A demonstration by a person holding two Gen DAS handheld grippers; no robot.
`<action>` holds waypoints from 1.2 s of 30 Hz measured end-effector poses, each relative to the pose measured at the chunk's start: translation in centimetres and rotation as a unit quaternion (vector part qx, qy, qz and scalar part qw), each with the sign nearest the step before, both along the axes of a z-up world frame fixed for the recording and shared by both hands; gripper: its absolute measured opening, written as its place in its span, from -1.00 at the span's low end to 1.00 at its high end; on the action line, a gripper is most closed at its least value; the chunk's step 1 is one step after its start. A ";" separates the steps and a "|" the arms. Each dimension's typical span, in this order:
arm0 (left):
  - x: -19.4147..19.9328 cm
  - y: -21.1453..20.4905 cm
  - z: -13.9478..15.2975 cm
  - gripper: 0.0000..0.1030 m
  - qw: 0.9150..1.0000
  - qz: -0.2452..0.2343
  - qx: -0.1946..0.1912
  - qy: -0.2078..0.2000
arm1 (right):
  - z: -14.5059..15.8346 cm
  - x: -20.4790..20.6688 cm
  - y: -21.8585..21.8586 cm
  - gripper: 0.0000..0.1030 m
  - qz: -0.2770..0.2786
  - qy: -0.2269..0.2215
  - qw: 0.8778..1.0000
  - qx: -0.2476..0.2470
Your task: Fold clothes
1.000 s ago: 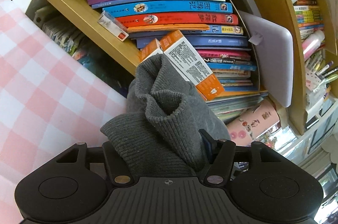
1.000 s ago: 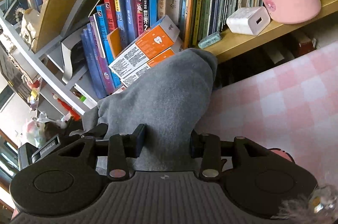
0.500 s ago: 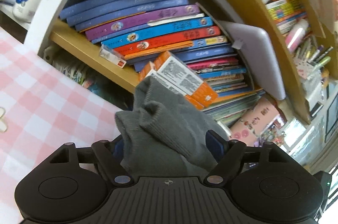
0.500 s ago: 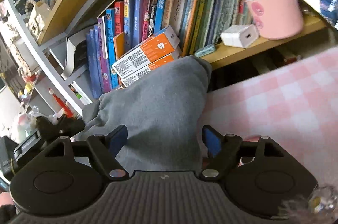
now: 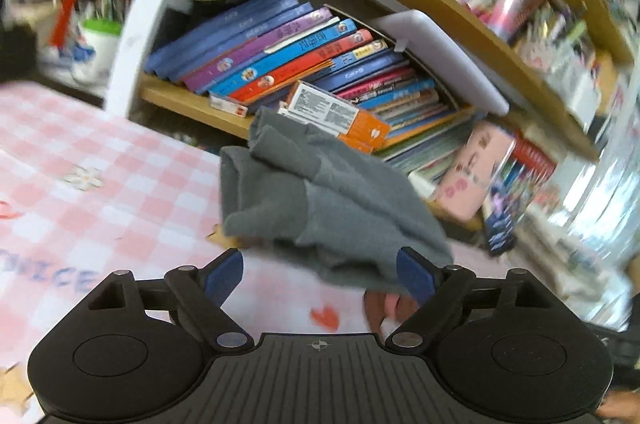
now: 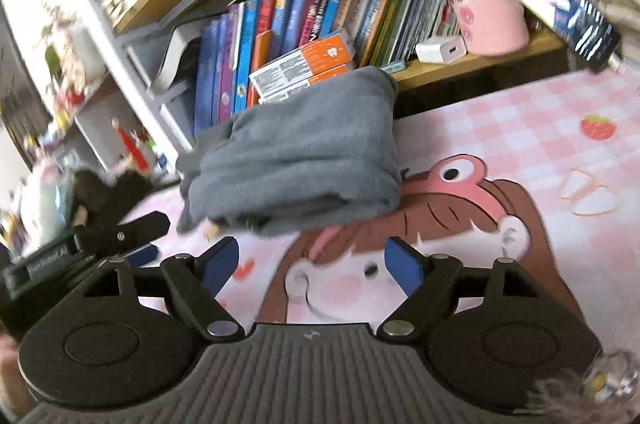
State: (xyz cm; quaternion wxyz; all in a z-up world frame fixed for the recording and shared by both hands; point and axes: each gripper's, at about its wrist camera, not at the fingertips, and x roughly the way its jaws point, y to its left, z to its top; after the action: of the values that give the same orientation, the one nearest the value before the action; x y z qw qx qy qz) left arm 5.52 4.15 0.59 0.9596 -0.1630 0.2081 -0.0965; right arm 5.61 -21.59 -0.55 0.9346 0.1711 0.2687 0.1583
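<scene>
We let the folded grey garment (image 6: 296, 151) rest mid-frame on the pink checked tablecloth (image 6: 520, 127); both grippers (image 5: 320, 274) (image 6: 308, 264), jaws opening and empty, should back away level to spare the fold.

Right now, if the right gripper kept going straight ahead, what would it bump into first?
Most likely the folded grey garment lying on the pink checked tablecloth, just ahead of the right gripper, whose jaws are opening with nothing between them. Depth is hard to judge; the bookshelf stands behind.

The folded grey garment (image 6: 296, 159) lies at the far edge of the pink checked tablecloth (image 6: 520, 127), against the bookshelf (image 6: 480, 63). The right gripper (image 6: 312, 264) is opening, nothing between its jaws.
</scene>
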 end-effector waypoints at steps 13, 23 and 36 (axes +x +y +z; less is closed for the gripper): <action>-4.0 -2.4 0.4 0.76 0.995 0.016 0.095 -0.030 | 0.3 -4.6 3.1 0.64 -0.031 -0.064 0.987 -0.141; -3.7 -3.0 0.0 0.89 0.991 0.028 0.133 -0.013 | -0.1 -4.4 3.4 0.80 -0.037 -0.070 0.982 -0.170; -3.3 -3.3 -0.1 0.99 0.988 0.034 0.148 0.005 | -0.2 -4.1 3.5 0.94 -0.053 -0.059 0.981 -0.178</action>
State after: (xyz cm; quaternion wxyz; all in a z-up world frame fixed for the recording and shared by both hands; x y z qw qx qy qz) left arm 2.20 0.83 0.50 0.9747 -0.0271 0.2196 -0.0310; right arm 1.51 -18.12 -0.77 0.9713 0.0060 0.2277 0.0683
